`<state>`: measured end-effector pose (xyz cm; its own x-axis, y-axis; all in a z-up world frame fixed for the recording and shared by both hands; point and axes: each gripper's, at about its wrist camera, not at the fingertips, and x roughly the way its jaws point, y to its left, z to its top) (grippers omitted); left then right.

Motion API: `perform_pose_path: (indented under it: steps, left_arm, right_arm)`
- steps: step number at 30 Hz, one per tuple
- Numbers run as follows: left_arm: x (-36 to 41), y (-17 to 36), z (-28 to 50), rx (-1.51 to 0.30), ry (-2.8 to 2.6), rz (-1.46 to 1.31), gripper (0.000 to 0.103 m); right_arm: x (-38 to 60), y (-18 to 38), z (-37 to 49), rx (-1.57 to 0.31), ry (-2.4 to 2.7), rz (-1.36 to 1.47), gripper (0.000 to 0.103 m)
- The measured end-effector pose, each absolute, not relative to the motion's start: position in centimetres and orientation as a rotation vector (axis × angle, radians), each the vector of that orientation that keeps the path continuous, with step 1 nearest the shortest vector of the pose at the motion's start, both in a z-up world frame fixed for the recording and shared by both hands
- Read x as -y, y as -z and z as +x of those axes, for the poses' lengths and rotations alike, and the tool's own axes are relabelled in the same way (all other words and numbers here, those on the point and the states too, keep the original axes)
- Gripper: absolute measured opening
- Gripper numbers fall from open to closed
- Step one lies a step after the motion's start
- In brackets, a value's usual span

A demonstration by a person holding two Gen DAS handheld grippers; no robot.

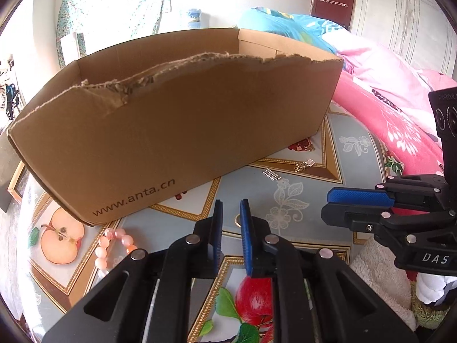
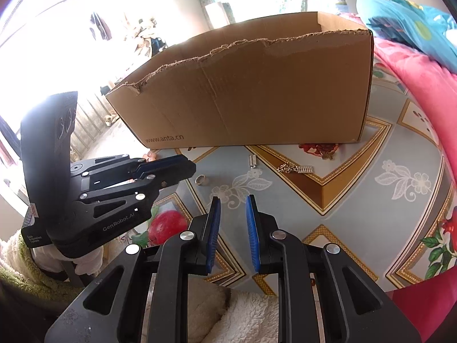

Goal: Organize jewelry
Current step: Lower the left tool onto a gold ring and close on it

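- A pink bead bracelet [image 1: 114, 245] lies on the patterned tabletop [image 1: 337, 154], just beside the near left corner of a torn cardboard box [image 1: 177, 131].
- The left gripper [image 1: 232, 225] hovers low over the tabletop, its blue fingers [image 1: 245, 228] narrowly apart with nothing between them.
- A small ring [image 2: 200, 179] lies on the tabletop just past the left gripper's tips, as the right wrist view shows.
- A short silver clasp piece [image 2: 252, 160] and a gold chain [image 2: 295, 168] lie near the front of the box, with a dark red beaded piece [image 2: 318, 147] touching its base.
- The right gripper [image 2: 233, 225] hangs beside the left, fingers [image 2: 252, 228] narrowly apart and empty.
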<state>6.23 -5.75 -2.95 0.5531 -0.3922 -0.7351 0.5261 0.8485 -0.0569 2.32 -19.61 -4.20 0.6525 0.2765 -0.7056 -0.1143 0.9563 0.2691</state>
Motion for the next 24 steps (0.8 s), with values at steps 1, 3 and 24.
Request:
perform_pose_path:
  steps: [1,3,24]
  left_arm:
    - [5.5,2.9,6.3,-0.824,0.533,0.179,0.017]
    - [5.2,2.9,6.4,-0.830,0.508,0.185,0.018]
    - [7.1,4.0,5.5,-0.847,0.531,0.283,0.017]
  right_arm:
    - [19.6,4.2,2.2,-0.833,-0.226,0.210,0.019]
    - [19.6,4.3,2.0,-0.834,-0.229,0.211,0.019]
    - [19.5,4.2,2.3,-0.824,-0.245,0.237,0.020]
